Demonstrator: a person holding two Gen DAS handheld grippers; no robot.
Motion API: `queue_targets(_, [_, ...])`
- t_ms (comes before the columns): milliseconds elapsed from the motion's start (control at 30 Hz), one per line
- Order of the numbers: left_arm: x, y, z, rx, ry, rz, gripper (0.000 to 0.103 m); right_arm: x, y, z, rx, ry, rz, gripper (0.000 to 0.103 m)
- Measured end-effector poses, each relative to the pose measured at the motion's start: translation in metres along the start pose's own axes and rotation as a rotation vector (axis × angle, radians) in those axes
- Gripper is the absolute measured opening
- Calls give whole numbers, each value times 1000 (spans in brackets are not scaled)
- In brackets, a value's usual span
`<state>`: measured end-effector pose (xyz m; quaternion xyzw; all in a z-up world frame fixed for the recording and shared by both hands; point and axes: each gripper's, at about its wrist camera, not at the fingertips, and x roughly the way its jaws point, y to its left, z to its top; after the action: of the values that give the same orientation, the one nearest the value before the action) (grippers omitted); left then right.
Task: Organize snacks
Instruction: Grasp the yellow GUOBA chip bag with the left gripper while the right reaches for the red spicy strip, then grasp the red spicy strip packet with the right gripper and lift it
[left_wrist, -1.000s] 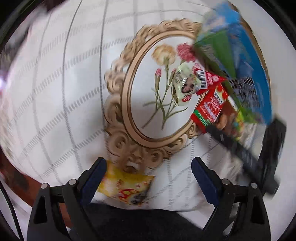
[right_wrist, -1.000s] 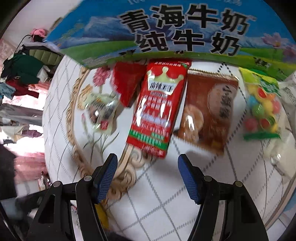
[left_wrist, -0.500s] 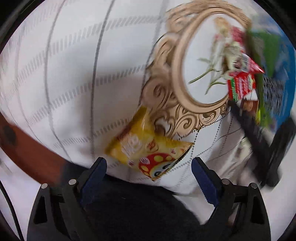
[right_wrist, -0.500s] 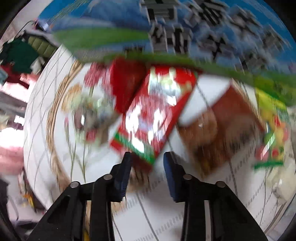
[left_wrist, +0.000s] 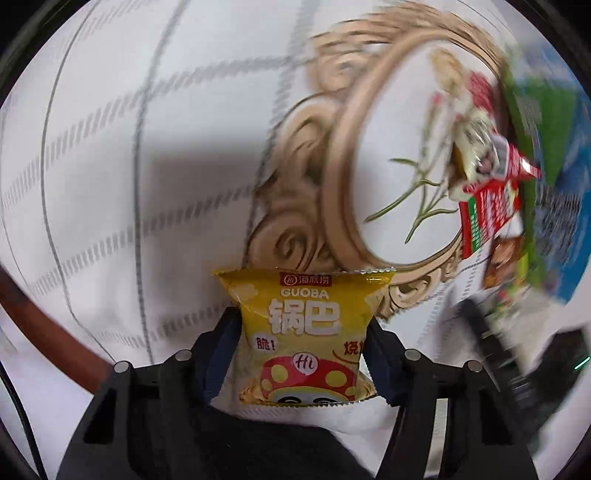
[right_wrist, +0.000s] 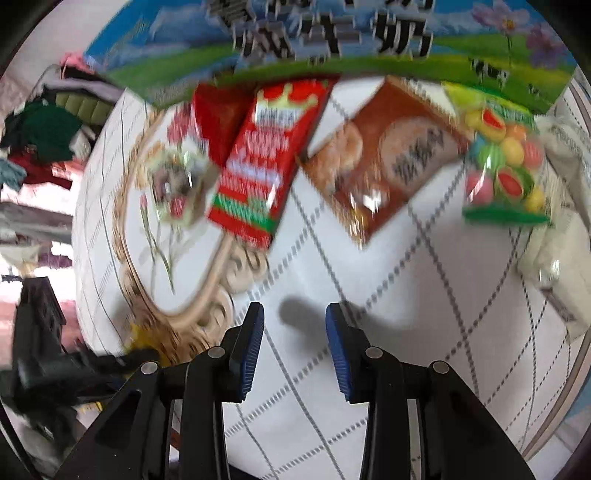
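A yellow snack packet (left_wrist: 306, 295) with a red mushroom print stands upright between the pads of my left gripper (left_wrist: 303, 321). The jaws are closing and pinch the packet at its waist, near the table's front edge. My right gripper (right_wrist: 295, 314) is shut on nothing, its pads narrow above bare tablecloth. Beyond it lie a red packet (right_wrist: 258, 170), a brown biscuit packet (right_wrist: 388, 158), a bag of coloured sweets (right_wrist: 506, 166) and a small pale packet (right_wrist: 177, 184), all in front of a blue and green milk carton box (right_wrist: 314, 37).
The white checked tablecloth carries a gold oval ornament (left_wrist: 332, 166) with printed flowers. A brown table edge (left_wrist: 44, 325) curves at the lower left. White wrapped items (right_wrist: 561, 258) lie at the far right. Piled clothes (right_wrist: 44, 140) sit beyond the table.
My left gripper dropped onto the yellow packet and its jaws closed in on it. The right gripper's jaws shut with nothing in them and drew back a little from the red packet.
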<state>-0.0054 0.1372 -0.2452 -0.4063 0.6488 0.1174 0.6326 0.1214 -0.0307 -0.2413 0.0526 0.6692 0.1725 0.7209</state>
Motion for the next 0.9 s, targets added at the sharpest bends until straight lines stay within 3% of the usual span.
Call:
queue_targets(133, [-5, -34, 7, 222, -128, 213, 60, -2, 9, 32, 42, -56, 39, 45])
queue_targets(267, [-1, -49, 14, 321, -184, 333, 60, 8, 20, 70, 81, -105, 32, 45])
queue_targets(400, [11, -54, 25, 306, -175, 354, 62, 27, 39, 92, 84, -135, -31, 49])
queue_targets(433, [18, -62, 24, 298, -171, 355, 62, 30, 51, 92, 34, -149, -101, 49])
queue_targets(567, [26, -56, 26, 283, -167, 362, 62, 44, 76, 86, -113, -163, -205, 46])
queue_targets(733, [25, -48, 23, 262, -169, 347, 62, 39, 67, 63, -155, -138, -197, 42])
queue_targets(900, [24, -32, 23, 246, -161, 324, 62, 17, 36, 47, -16, -130, -106, 43])
